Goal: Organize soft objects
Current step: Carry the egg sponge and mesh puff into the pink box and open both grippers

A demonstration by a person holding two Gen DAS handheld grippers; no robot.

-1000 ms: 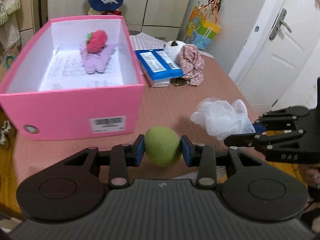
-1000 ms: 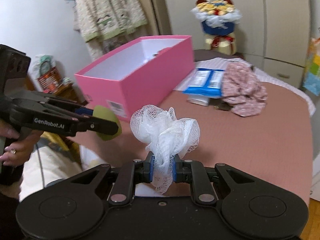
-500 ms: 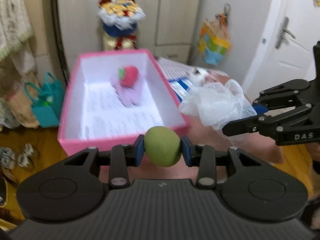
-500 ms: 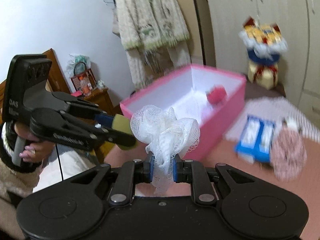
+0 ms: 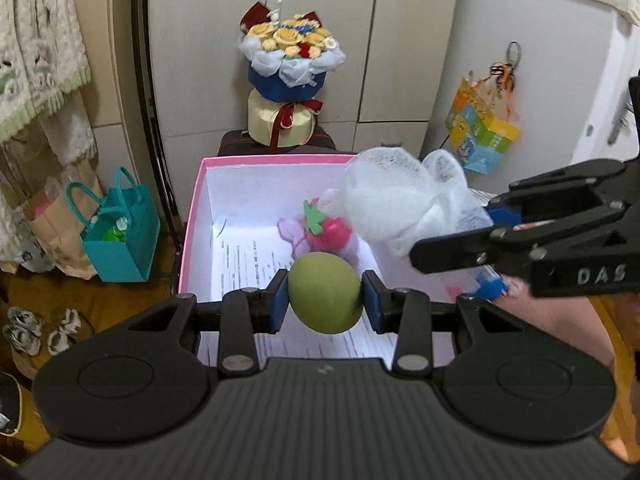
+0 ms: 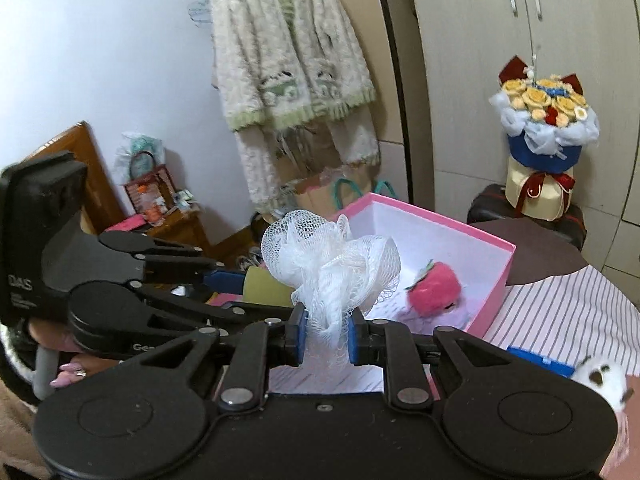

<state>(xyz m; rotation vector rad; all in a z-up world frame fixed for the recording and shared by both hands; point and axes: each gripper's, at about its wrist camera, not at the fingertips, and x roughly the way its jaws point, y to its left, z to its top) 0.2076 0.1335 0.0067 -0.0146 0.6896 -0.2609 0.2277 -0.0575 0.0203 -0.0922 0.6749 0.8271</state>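
Note:
My left gripper [image 5: 325,305] is shut on a green soft ball [image 5: 325,290] and holds it over the near end of the open pink box [image 5: 191,216]. My right gripper [image 6: 326,334] grips a white mesh puff [image 6: 328,256] by its tail above the same box [image 6: 494,280]. Its jaws are opening, with the mesh still between the pads. Inside the box a red strawberry plush [image 5: 330,234] lies on a purple soft piece [image 5: 287,227] over printed paper. In the left wrist view the puff [image 5: 392,200] hangs over the box's right side, partly covering the strawberry.
A flower bouquet [image 5: 290,56] stands on a dark case behind the box. A teal bag [image 5: 120,236] and shoes [image 5: 24,324] are on the floor to the left. A striped cloth [image 6: 560,312], a blue packet [image 6: 536,358] and a white plush [image 6: 600,376] lie right of the box.
Both grippers have risen and moved from the table in front of the box to above its open top, the ball and the mesh puff going with them.

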